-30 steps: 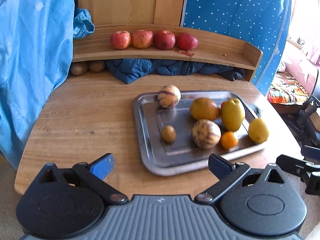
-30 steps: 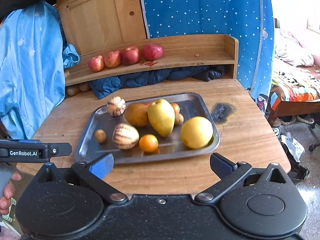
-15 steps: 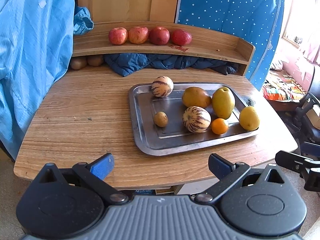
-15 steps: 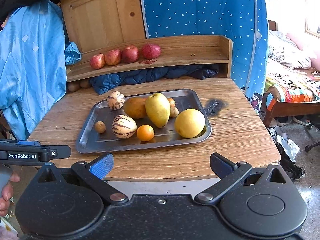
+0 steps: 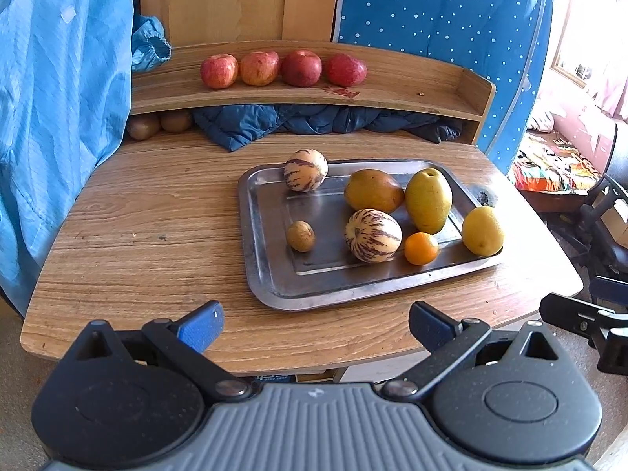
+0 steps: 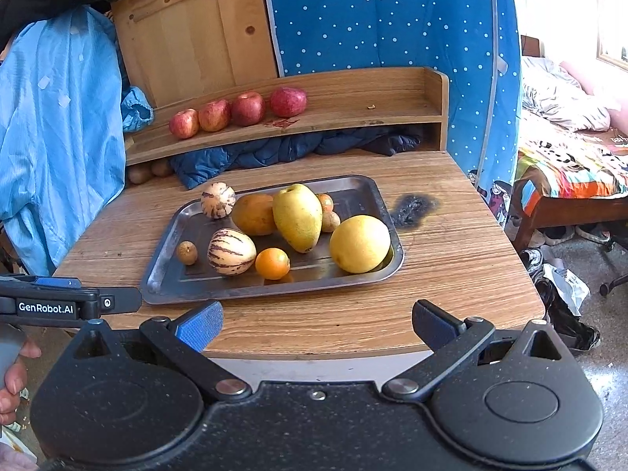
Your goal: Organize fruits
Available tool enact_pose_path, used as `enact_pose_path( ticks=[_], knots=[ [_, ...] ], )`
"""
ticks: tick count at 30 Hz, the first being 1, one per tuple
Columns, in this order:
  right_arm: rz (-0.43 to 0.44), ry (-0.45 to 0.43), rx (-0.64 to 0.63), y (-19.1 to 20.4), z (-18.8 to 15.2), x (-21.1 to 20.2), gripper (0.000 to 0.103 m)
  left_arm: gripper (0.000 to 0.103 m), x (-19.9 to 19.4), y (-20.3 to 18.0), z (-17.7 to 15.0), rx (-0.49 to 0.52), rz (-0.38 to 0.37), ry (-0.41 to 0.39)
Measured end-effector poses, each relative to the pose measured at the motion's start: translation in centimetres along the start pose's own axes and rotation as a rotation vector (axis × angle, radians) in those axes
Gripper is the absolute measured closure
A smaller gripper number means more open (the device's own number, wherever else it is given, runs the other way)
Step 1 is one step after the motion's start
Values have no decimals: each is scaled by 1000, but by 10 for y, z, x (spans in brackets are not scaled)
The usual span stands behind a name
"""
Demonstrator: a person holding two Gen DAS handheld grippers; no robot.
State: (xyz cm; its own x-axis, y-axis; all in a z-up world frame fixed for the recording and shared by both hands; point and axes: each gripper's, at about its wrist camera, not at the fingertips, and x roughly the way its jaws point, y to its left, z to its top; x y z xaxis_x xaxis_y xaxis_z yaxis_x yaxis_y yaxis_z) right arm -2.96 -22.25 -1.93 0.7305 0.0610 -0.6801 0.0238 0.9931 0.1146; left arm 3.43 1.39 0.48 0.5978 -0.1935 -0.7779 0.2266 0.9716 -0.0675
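Observation:
A metal tray (image 5: 271,282) (image 6: 165,274) on the wooden table holds two striped melons (image 5: 373,235) (image 5: 305,169), a mango (image 5: 373,190), a yellow-green pear (image 5: 428,200) (image 6: 297,216), an orange (image 5: 420,248) (image 6: 272,263), a round yellow fruit (image 5: 482,230) (image 6: 359,243) and a small brown kiwi (image 5: 300,236) (image 6: 187,252). Several red apples (image 5: 282,68) (image 6: 237,112) line the shelf behind. My left gripper (image 5: 314,325) and right gripper (image 6: 316,324) both stand open and empty, hovering at the table's front edge, well short of the tray.
Two kiwis (image 5: 159,125) lie under the shelf (image 5: 412,90) beside a dark blue quilted cloth (image 5: 314,121). A light blue garment (image 5: 59,117) hangs at the left. A burn mark (image 6: 412,208) scars the table right of the tray. A bed (image 6: 569,165) and floor clutter sit at right.
Both grippers have drawn back from the table, so the tray and fruit look farther away and the table's front edge has come into view. Nothing on the tray moved.

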Motion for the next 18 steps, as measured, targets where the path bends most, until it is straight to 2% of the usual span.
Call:
enact_pose_path(
  ticks=[7, 18],
  knots=[
    [6, 11, -1, -3, 2, 5, 1, 1, 3, -8, 4, 30, 64, 14],
    [16, 24, -4, -10, 3, 11, 1, 1, 9, -12, 7, 26, 43, 23]
  ],
)
